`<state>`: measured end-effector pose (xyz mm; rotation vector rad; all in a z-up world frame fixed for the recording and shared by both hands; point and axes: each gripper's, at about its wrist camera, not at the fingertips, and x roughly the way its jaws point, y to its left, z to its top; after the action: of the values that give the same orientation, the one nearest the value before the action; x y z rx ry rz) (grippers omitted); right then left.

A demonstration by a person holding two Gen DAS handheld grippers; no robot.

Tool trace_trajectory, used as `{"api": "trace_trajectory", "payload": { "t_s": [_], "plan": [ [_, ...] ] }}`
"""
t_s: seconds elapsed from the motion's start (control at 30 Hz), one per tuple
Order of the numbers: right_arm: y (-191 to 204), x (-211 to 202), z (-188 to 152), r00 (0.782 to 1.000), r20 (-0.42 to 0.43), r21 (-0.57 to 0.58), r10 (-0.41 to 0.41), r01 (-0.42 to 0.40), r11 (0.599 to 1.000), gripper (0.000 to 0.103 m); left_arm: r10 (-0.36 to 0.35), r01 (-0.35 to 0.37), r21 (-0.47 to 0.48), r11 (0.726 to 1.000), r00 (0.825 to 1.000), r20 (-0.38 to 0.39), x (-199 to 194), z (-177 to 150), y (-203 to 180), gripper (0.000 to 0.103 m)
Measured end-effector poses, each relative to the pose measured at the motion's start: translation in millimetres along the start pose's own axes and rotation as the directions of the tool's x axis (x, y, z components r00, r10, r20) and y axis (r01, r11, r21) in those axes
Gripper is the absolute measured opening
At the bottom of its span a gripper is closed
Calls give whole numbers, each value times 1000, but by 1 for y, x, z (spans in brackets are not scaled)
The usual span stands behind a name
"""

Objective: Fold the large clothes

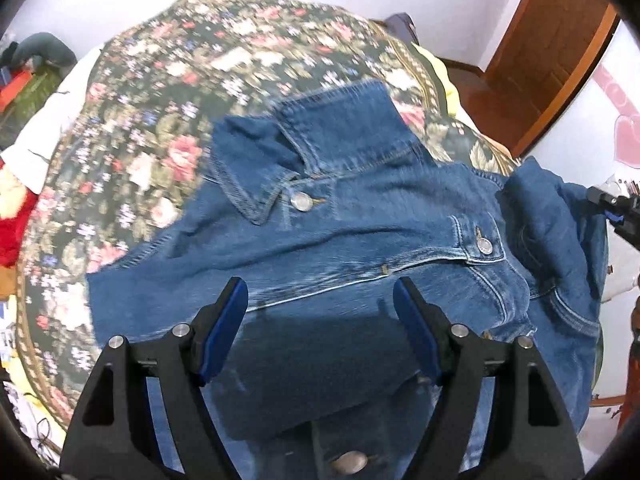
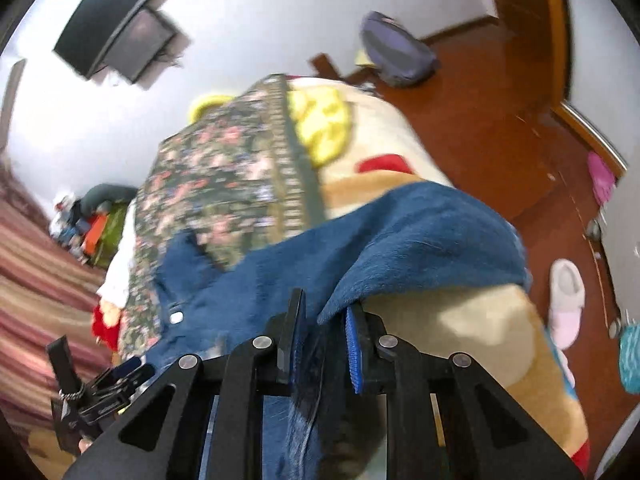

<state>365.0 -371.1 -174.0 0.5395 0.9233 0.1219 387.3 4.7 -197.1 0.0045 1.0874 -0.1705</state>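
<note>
A blue denim jacket (image 1: pixel 360 216) lies front up on a floral bedspread (image 1: pixel 160 92), collar toward the far side, metal buttons showing. My left gripper (image 1: pixel 320 300) hangs open just above its lower part, and a folded stretch of denim lies below the blue pads without touching them. At the right edge of the left wrist view, my right gripper (image 1: pixel 612 204) holds a raised end of the jacket. In the right wrist view, the right gripper (image 2: pixel 326 308) is shut on a bunched fold of the denim jacket (image 2: pixel 400 232), which drapes up and over the fingers. The left gripper (image 2: pixel 100 384) shows at lower left.
The floral bedspread (image 2: pixel 224 168) covers a bed, with a beige cartoon blanket (image 2: pixel 460 320) and a yellow cushion (image 2: pixel 324 128) at its edge. Beyond lie a wooden floor (image 2: pixel 480 112), a purple backpack (image 2: pixel 396 52), a pale slipper (image 2: pixel 566 300), a wall television (image 2: pixel 116 28) and a wooden door (image 1: pixel 560 40).
</note>
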Motion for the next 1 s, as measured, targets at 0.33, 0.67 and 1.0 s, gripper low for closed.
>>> {"api": "trace_trajectory", "payload": {
  "t_s": [0.33, 0.67, 1.0],
  "plan": [
    [131, 10, -36, 991, -55, -209, 119, -128, 969, 16, -13, 13, 9, 1000, 997, 81, -42, -24, 28, 75],
    [194, 75, -93, 976, -214, -311, 48, -115, 944, 17, 2, 3, -57, 998, 996, 91, -60, -50, 63, 75],
    [148, 89, -99, 891, -451, -240, 51, -176, 955, 17, 16, -15, -8, 1000, 998, 58, -54, -46, 41, 75]
  ]
}}
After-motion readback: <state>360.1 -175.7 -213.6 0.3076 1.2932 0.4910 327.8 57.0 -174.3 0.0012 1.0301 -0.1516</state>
